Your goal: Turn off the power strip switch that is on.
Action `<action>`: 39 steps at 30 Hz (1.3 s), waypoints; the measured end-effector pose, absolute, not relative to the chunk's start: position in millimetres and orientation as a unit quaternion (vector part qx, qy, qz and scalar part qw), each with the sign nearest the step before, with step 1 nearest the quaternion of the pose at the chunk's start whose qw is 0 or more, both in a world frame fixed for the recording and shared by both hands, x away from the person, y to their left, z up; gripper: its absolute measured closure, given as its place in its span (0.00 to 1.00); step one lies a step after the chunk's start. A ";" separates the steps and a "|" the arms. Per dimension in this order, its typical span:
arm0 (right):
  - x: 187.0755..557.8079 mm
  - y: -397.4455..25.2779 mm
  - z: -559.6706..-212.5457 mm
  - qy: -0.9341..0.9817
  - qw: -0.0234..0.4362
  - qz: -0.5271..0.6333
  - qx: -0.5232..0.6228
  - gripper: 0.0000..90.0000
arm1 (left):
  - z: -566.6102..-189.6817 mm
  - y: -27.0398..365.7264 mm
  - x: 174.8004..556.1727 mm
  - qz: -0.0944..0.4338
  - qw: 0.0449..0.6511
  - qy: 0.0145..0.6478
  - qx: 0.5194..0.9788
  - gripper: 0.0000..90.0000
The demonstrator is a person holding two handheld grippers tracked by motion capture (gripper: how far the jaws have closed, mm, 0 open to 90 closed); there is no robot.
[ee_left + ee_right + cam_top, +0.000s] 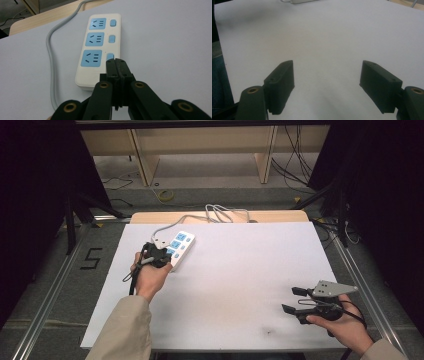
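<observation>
- I am working the left gripper with its jaws clenched together on nothing, tips down at the nearest blue switch of the power strip, as if pressing it
- The power strip is lying flat at the far left part of the white table, its grey cable running off toward the far edge
- I am judging the nearest switch as the one in hand; whether it has clicked over I cannot tell, as the tips are covering part of it
- The middle switch and far switch are sitting untouched, and all three sockets are empty
- I am holding the right gripper low over bare table at the near right, well apart from the strip, jaws spread wide and carrying nothing
- By my reckoning the job is at an early stage, with two switches possibly left
</observation>
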State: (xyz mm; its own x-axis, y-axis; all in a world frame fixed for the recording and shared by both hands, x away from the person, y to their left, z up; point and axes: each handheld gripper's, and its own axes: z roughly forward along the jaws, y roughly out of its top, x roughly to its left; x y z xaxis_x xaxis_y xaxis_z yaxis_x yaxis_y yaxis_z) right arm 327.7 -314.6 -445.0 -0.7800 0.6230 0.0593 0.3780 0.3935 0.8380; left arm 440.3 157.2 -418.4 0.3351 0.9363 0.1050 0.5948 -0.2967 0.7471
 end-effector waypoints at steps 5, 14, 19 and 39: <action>328.0 -314.8 -445.0 0.824 0.134 0.459 0.304 0.31 | -418.0 155.7 443.8 0.279 0.308 0.504 0.757 1.00; 328.1 -315.0 -445.2 0.824 0.133 0.459 0.304 0.31 | -418.9 152.9 450.6 0.280 0.304 0.505 0.758 1.00; 328.2 -315.0 -445.3 0.825 0.133 0.458 0.304 0.31 | -418.3 152.5 453.4 0.279 0.303 0.504 0.759 1.00; 328.2 -314.9 -445.7 0.824 0.134 0.458 0.305 0.31 | -418.6 148.4 466.8 0.280 0.301 0.506 0.759 1.00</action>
State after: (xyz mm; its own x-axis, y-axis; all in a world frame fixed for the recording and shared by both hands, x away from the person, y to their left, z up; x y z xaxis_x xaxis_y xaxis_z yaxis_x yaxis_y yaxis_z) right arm 328.2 -314.9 -445.7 -0.7777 0.6259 0.0592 0.3811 0.3943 0.8362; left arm 466.8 148.4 -418.6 0.3324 0.9355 0.1196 0.5988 -0.3073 0.7396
